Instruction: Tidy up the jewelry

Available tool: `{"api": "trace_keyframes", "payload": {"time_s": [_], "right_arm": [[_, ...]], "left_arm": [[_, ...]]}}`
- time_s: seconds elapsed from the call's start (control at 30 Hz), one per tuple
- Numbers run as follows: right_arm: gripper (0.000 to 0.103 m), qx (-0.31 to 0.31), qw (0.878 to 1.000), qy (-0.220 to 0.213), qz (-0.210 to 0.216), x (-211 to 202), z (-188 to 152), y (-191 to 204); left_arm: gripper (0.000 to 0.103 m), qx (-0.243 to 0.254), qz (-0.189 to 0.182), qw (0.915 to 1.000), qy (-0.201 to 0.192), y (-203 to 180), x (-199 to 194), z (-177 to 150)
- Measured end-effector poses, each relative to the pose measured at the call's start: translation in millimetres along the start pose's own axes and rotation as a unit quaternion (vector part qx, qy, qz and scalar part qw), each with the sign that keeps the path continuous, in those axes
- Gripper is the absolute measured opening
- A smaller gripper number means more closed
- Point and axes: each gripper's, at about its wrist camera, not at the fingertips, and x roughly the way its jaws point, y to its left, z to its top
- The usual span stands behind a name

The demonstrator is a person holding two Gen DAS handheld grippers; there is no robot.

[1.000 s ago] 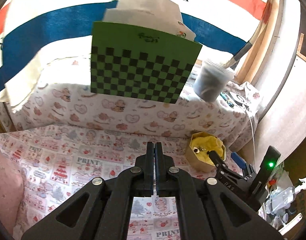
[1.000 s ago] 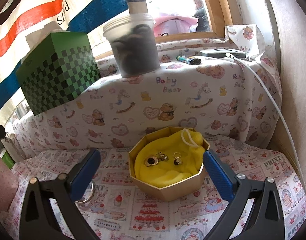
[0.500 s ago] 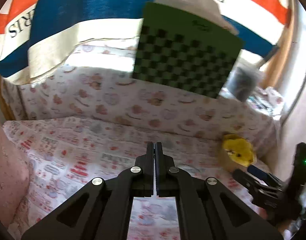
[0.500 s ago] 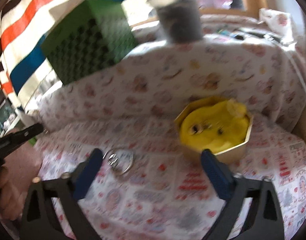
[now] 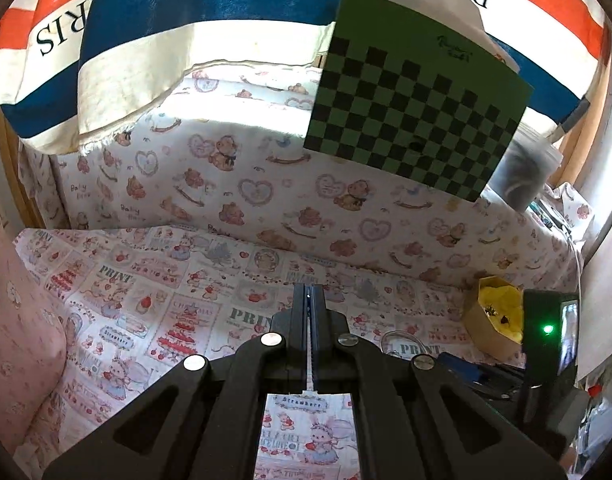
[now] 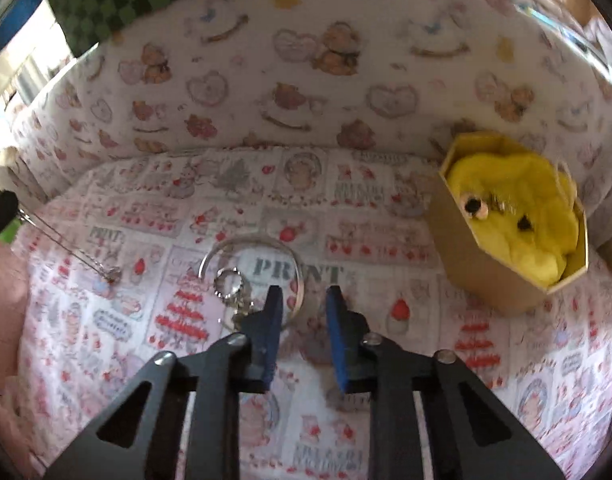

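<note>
The left gripper was fully closed, pointing down at the printed cloth. In the right wrist view its black tip showed at the far left edge, and a thin necklace ran from that tip down to the cloth, where its pendant rested. The left gripper therefore appeared to hold the chain.

The right gripper pointed steeply down at the middle of the cloth. Its jaws had just been closing and stood with a narrow gap between the blue pads. The near right part of the rim of a thin bangle lay in that gap. The pads were not seen to press on it.

Inside the bangle, on its left side, lay a small ring with a crimped edge. A small metal cluster lay just near of it, touching the left finger in the picture.

A gold box stood at the right, against the padded back wall. It was lined with yellow cloth. Several small jewelry pieces lay on that lining.

A green checkered box stood on the far ledge.
</note>
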Motion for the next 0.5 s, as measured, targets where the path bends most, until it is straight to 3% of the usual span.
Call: {"api": "trace_keyframes", "payload": {"time_s": [0.1, 0.23, 0.5], "right_arm": [[0.003, 0.016, 1.0, -0.015, 0.006, 1.4, -2.2, -1.2], [0.003, 0.034, 0.997, -0.046, 0.051, -8.1, -9.1, -14.1], [0.003, 0.008, 0.99, -0.122, 0.067, -54.8, -18.0, -27.0]], "left_arm": [[0.0, -0.011, -0.005, 0.9999, -0.001, 6.1, -1.7, 2.6], [0.0, -0.009, -0.017, 0.9996, -0.021, 8.0, -13.1, 4.6], [0.0, -0.002, -0.009, 0.9994, -0.034, 7.2, -19.2, 5.6]]}}
